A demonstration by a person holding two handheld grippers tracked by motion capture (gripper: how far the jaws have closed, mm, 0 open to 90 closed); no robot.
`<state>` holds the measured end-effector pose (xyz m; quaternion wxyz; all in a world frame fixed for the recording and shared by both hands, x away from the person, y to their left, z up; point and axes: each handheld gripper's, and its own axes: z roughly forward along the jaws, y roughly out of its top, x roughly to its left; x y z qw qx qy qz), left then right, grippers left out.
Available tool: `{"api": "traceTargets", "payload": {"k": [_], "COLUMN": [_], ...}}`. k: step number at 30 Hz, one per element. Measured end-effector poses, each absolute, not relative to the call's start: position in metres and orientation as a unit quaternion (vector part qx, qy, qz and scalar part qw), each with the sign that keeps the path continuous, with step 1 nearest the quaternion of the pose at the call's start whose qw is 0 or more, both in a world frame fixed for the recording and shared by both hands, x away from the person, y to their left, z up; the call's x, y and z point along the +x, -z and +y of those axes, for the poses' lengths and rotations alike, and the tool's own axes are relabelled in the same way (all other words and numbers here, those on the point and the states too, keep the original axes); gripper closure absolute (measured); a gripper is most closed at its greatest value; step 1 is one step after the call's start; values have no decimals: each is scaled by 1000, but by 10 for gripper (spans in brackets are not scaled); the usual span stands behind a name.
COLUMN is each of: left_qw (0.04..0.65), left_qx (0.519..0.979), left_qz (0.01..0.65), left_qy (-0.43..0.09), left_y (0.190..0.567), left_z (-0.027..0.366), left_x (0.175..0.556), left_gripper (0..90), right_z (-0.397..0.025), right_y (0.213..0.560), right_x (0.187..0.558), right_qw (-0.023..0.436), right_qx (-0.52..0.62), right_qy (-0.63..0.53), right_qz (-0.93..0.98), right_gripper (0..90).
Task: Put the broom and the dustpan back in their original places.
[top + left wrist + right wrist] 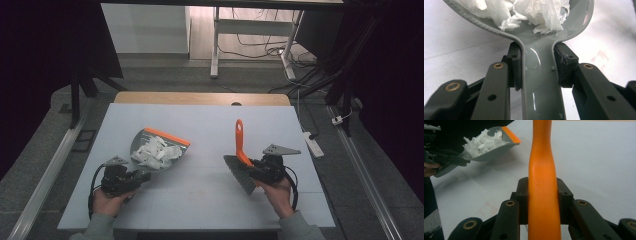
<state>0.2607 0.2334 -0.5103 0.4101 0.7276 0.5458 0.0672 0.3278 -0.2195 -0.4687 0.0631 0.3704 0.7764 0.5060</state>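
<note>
1. Two tools are in hand. The left gripper (131,178) is clamped on the handle of the grey dustpan (159,152), and the right gripper (256,170) is clamped on the orange handle of the brush (240,159).
2. In the left gripper view the jaws press both sides of the dustpan's narrow neck, with the heap of crumpled white paper (529,12) just beyond them in the pan.
3. From above, the dustpan sits at the near left of the white table (210,125). Its long axis runs from the gripper away and to the right, orange lip (167,136) farthest (the pan looks lifted in the right gripper view).
4. Handle pointing far, the brush has its grey bristles (240,172) low and aimed left, well apart from the pan.
5. My judgement: the paper is already gathered, so the coming move hangs on the left hand, which must keep the pan level and its lip high while carrying it off.
</note>
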Motion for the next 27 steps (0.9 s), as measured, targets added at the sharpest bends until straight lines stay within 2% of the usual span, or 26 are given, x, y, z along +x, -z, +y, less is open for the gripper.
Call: {"api": "traceTargets", "payload": {"k": [11,27], "left_qw": [400,361], "left_qx": [677,670], "left_qz": [613,644], "left_qy": [-78,-71], "left_y": [521,539], "left_z": [239,237], "left_x": [269,280], "left_gripper": [614,612], "right_z": [-222,-229], "right_y": [473,495], "right_x": [325,350], "right_qw": [55,37], "right_qx": [376,425], "right_qy": [-502,-460], "right_qz": [777,779], "right_gripper": [699,697]}}
